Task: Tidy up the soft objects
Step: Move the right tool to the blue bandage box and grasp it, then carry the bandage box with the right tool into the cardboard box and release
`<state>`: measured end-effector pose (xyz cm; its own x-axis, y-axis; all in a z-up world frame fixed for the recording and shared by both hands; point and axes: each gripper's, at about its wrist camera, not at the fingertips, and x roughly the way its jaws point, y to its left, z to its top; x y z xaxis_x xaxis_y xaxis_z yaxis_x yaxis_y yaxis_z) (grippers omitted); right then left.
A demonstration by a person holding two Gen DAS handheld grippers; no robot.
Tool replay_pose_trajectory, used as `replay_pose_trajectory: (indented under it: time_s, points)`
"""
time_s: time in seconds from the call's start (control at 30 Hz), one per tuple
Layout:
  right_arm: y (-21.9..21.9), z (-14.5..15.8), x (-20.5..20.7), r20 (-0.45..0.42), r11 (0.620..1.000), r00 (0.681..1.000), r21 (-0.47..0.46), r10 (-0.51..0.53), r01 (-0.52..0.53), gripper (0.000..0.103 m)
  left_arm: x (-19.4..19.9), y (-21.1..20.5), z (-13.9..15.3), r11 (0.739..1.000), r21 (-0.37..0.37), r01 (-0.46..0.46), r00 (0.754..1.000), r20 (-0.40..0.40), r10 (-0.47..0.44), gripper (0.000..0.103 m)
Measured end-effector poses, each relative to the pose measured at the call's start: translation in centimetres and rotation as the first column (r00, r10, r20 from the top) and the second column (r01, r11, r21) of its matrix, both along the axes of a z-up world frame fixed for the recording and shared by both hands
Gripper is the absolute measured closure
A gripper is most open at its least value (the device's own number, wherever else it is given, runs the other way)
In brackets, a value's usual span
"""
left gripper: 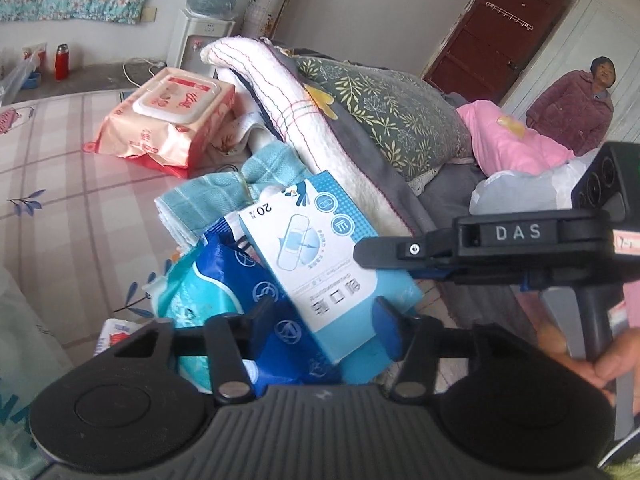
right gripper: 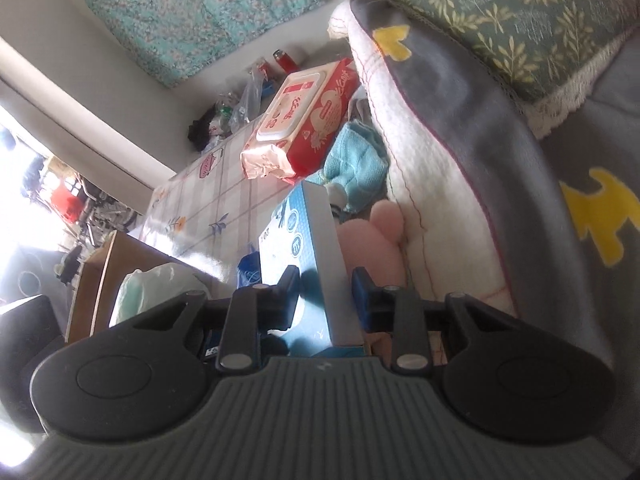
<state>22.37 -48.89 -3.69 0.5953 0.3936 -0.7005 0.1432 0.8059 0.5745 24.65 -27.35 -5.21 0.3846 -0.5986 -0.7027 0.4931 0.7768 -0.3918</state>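
Bandage box [right gripper: 304, 264] clamped edge-on between fingers of right gripper [right gripper: 325, 292], near bedding pile [right gripper: 440, 184]. Left gripper [left gripper: 320, 312] straddling same box [left gripper: 316, 248]; grip state indeterminate. Risk: slip or crush from narrow, uneven purchase on thin card.

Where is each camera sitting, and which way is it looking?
Left wrist: sits on the left gripper, looks along its fingers at the blue bandage box and the bed; the right gripper and a hand show.
Right wrist: sits on the right gripper, tilted, looks along the bed toward the wall; only its own fingers show.
Both see the bandage box, the pink wipes pack and the leaf-print pillow.
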Motion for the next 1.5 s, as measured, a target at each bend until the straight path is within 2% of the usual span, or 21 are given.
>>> replay_pose_trajectory:
  time_s: [0.13, 0.23, 0.5, 0.63, 0.83, 1.0, 1.1, 1.23, 1.37, 1.47, 1.5]
  points:
    - [-0.6, -0.8, -0.5, -0.017, 0.997, 1.0, 0.078, -0.01, 0.011, 0.075, -0.3, -0.6, 0.0, 1.0, -0.014, 0.011, 1.0, -0.007, -0.011, 0.043]
    - [-0.5, -0.6, -1.1, -0.014, 0.995, 0.999, 0.09, -0.029, 0.03, 0.076, -0.8, -0.4, 0.7, 1.0, -0.026, 0.006, 1.0, 0.0, -0.006, 0.043]
    - [2.0, 3.9, -4.0, 0.071, 0.998, 0.997, 0.061, -0.018, 0.014, 0.077, -4.2, 2.9, 4.9, 0.996, -0.088, 0.005, 0.996, 0.088, 0.002, 0.043]
    - [4.9, 6.8, -4.8, 0.126, 0.998, 0.992, 0.062, 0.022, -0.03, 0.077, -5.9, 6.1, 7.8, 0.997, -0.072, -0.029, 0.987, 0.157, 0.041, 0.041]
    - [12.4, 9.5, -3.1, 0.185, 0.98, 0.972, 0.107, 0.144, -0.165, 0.077, -7.2, 14.7, 10.8, 0.987, -0.027, -0.16, 0.962, 0.221, 0.162, 0.041]
    - [22.0, 9.4, 0.9, 0.172, 0.933, 0.944, 0.181, 0.283, -0.312, 0.077, -7.1, 23.6, 11.3, 0.943, 0.01, -0.333, 0.925, 0.2, 0.325, 0.04]
    - [28.1, 8.2, 3.8, 0.127, 0.898, 0.926, 0.231, 0.354, -0.375, 0.077, -6.6, 28.8, 10.7, 0.904, 0.035, -0.427, 0.894, 0.169, 0.415, 0.04]
    - [36.3, 6.6, 7.2, 0.054, 0.867, 0.9, 0.246, 0.433, -0.433, 0.076, -4.8, 35.1, 9.5, 0.859, 0.067, -0.508, 0.858, 0.121, 0.498, 0.039]
    - [42.5, 4.6, 10.7, -0.022, 0.856, 0.884, 0.265, 0.467, -0.445, 0.076, -1.7, 39.9, 8.2, 0.835, 0.099, -0.541, 0.841, 0.064, 0.538, 0.039]
    - [46.2, 3.2, 14.0, -0.069, 0.866, 0.891, 0.277, 0.45, -0.416, 0.077, 1.3, 42.7, 7.5, 0.823, 0.132, -0.552, 0.833, 0.048, 0.551, 0.042]
    - [47.0, 2.7, 14.9, -0.078, 0.872, 0.897, 0.283, 0.436, -0.399, 0.077, 2.5, 43.1, 7.3, 0.814, 0.163, -0.557, 0.829, 0.057, 0.556, 0.042]
